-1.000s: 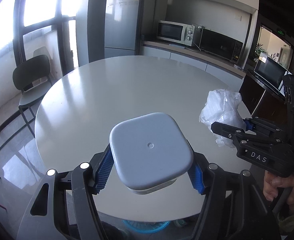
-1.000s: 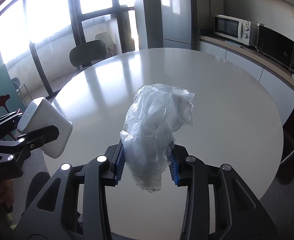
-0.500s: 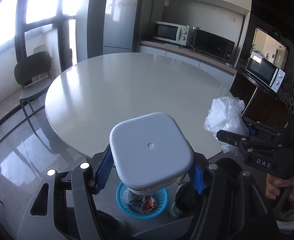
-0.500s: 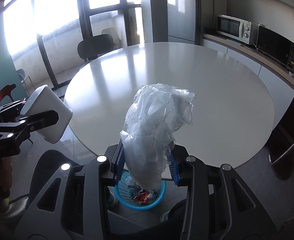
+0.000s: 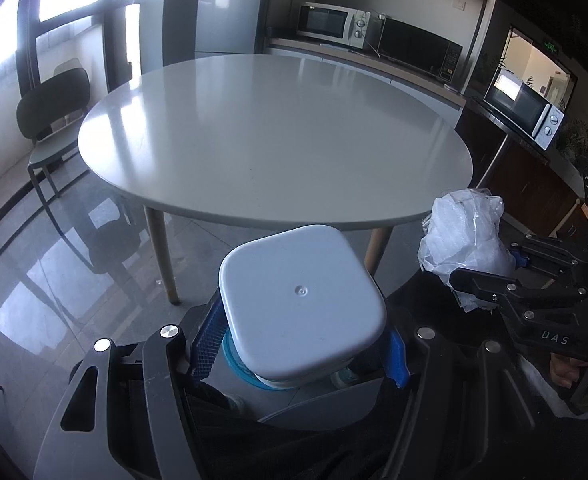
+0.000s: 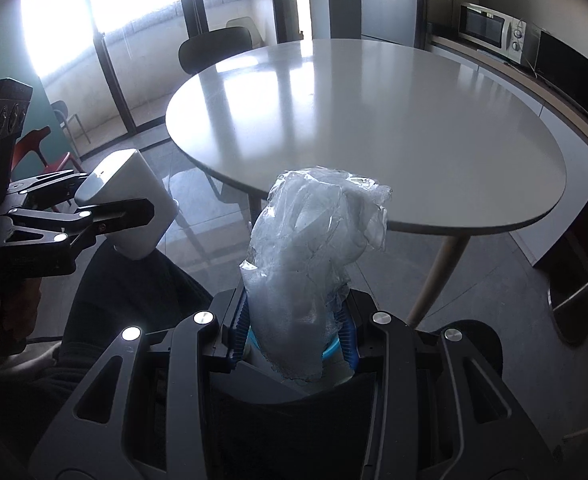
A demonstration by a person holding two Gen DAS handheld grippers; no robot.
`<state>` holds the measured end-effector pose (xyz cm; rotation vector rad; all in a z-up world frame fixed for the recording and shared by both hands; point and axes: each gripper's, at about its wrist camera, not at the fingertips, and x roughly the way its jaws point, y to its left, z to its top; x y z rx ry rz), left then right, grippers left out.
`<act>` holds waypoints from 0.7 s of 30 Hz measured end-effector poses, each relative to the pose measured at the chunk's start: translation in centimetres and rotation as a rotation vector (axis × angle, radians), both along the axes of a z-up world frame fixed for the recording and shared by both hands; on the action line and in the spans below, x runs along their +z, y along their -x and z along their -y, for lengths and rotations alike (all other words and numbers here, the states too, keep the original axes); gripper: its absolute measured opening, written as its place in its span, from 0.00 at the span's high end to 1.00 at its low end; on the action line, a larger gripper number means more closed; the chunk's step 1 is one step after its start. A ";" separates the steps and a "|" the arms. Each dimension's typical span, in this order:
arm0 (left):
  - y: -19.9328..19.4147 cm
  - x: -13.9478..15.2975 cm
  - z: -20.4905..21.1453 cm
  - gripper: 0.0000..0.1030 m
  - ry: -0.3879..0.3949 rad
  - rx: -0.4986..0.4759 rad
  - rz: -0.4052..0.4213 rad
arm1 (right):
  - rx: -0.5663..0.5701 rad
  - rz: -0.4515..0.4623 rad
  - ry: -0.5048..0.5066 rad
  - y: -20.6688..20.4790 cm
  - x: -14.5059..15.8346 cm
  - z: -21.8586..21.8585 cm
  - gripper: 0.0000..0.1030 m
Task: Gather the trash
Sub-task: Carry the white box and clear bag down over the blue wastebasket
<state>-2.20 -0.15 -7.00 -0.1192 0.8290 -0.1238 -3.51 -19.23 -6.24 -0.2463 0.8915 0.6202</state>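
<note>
Gripping one piece of trash each, both claws hang clear of the round white surface (image 5: 270,132), just off its near edge and above the grey tiled floor. The left claw (image 5: 298,340) is clamped on a white plastic container (image 5: 300,304) with rounded corners, its blue ribbed pads (image 5: 208,332) pressing two opposite side walls below the broad flat face that is turned toward the camera. That container looks stiff and smooth, probably light, so it should keep its shape under pressure, but the slick walls could slide if the hold loosens; the flat sides already held seem the best place to take it. The right claw (image 6: 294,328) is closed around a crumpled clear plastic bag (image 6: 314,256), pinched low on the bundle, with most of it standing loose above the pads and one ragged end hanging below. This bag appears very light, soft and slippery; it will squash rather than resist, and may catch air or snag on an edge, so a firm pinch through the thickest part of the wad suits it. A sliver of blue rim shows behind each held item; whether it is a basket on the floor cannot be told. Beyond the far edge of the surface stand a dark chair (image 5: 54,104) and a counter with a microwave (image 5: 330,20).
</note>
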 end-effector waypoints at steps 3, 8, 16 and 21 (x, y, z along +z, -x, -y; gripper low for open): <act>-0.3 -1.8 0.2 0.37 -0.016 0.007 -0.043 | -0.002 -0.044 0.007 0.6 -1.6 0.3 0.66; -1.2 -4.9 0.6 0.37 0.004 0.005 -0.107 | -0.011 -0.107 0.015 0.0 -4.8 0.0 0.66; -2.3 -8.5 -0.4 0.37 0.013 0.038 -0.161 | -0.035 -0.178 0.052 -2.8 -10.2 -1.3 0.66; -3.2 -11.4 -1.0 0.37 0.040 0.072 -0.208 | -0.060 -0.248 0.063 -4.7 -13.6 -1.8 0.66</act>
